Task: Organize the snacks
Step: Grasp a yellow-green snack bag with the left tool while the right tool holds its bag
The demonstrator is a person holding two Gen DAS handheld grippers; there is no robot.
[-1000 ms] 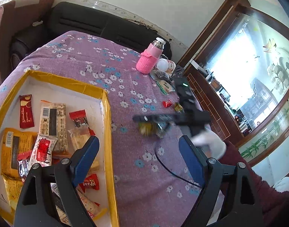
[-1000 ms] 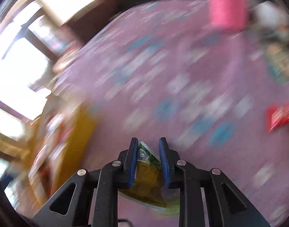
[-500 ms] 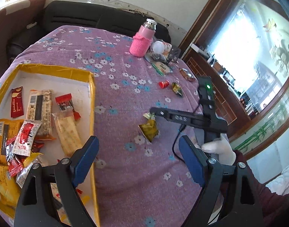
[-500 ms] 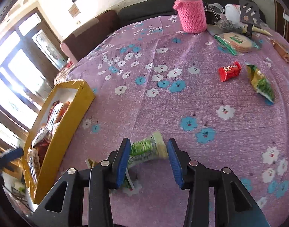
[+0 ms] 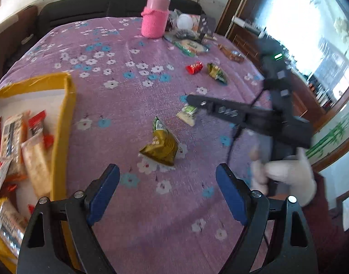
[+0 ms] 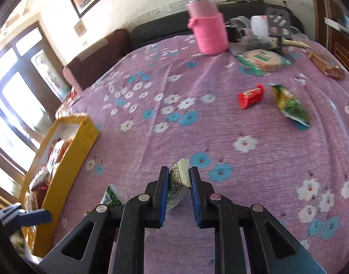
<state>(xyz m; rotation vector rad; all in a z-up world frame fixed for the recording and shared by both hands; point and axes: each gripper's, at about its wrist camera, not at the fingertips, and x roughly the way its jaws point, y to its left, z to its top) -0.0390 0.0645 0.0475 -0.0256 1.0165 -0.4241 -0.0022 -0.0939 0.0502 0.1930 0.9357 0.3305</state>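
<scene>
A yellow-rimmed box (image 5: pixel 68 105) holding several snack packs sits at the left; it also shows in the right wrist view (image 6: pixel 67 157). My left gripper (image 5: pixel 167 194) is open and empty, just short of a gold-green snack pack (image 5: pixel 159 145) lying on the purple floral cloth. My right gripper (image 6: pixel 179 194) is shut on a small green-white snack pack (image 6: pixel 177 183), also seen from the left wrist (image 5: pixel 188 114). A red candy (image 6: pixel 250 96) and a green-yellow pack (image 6: pixel 289 106) lie farther right.
A pink knit-covered bottle (image 6: pixel 207 26) stands at the table's far side beside a wrapped round biscuit pack (image 6: pixel 263 60), a white cup (image 6: pixel 258 25) and other clutter. A dark sofa (image 5: pixel 87 11) runs behind the table. The table edge falls off at the right.
My right gripper let the gold-green pack drop onto the cloth and closed on the small green-white pack. My left gripper swung right, away from the box, toward the dropped pack.
</scene>
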